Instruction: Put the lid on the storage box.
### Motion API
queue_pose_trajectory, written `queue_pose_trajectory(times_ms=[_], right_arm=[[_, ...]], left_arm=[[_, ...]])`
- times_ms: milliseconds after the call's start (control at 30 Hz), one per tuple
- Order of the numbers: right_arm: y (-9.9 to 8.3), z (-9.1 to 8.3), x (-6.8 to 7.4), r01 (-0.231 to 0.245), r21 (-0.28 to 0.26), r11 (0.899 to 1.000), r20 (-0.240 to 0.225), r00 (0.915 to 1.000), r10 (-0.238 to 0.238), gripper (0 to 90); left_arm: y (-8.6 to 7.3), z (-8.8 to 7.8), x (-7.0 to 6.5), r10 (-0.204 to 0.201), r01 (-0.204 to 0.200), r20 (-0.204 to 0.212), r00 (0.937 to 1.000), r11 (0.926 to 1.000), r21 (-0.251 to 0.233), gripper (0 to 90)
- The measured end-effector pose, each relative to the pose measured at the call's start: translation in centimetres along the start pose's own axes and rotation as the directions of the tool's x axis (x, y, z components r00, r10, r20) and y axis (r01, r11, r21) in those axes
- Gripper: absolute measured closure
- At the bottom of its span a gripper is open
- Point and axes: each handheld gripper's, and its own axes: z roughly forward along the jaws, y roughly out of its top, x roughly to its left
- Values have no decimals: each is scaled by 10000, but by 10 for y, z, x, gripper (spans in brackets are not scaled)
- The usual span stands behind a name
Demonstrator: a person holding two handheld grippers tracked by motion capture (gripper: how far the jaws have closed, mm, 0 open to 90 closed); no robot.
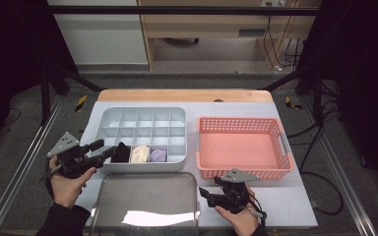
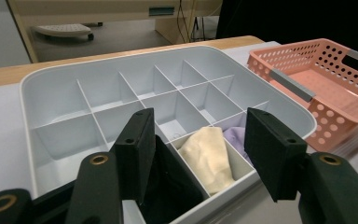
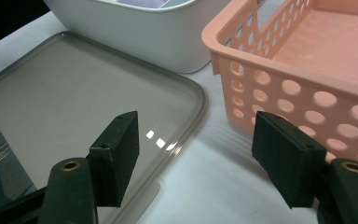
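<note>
My left gripper (image 1: pixel 106 149) sits at the lower left of the high view, jaws wide with nothing between the pads, aimed at the near row of the grey divided box (image 1: pixel 177 114). That row holds three rolled cloths side by side: a black one (image 1: pixel 121 153), a cream one (image 1: pixel 140 154) and a lilac one (image 1: pixel 158 155). In the left gripper view the black cloth (image 2: pixel 168 186) is low centre, just past my left pad, with the cream cloth (image 2: pixel 207 156) between the jaws farther off.

My right gripper (image 1: pixel 209 195) is at the bottom centre-right, also wide and empty, over the bare white tabletop between the steel tray (image 1: pixel 147 184) and the pink basket (image 1: pixel 246 169).

Next step looks like a pick from that near row. To do it well I'd centre the jaws over one cloth, keep the pads clear of the thin divider walls, go down deep enough to catch the roll's bulk, then close. Right stays parked clear.
</note>
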Motion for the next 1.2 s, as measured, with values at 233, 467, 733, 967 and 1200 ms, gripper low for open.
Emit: queue_pose_trajectory(times_ms=[233,467,733,967,1200], right_arm=[[2,4,2,71,-13,10000,-42,10000,-71,322],[3,2,5,84,-57,9999,-241,9997,-85,324],[-1,-1,7,-135,98,9999,-331,9994,138,349],[-6,-2,8,-233,269,9994,-350,9991,243,363],[-9,-4,12,-276,334,9991,-352,9990,288,361]], left_arm=[[3,0,14,-79,82,-183,9998,9998,173,416],[-14,-18,10,-165,175,-340,9993,9994,296,416],[-53,-42,4,-922,963,-523,9944,9919,829,416],[-80,-54,-5,-967,1044,-620,9934,9850,1372,411],[-100,-56,-9,-1339,1424,-607,9891,9753,1690,410]])
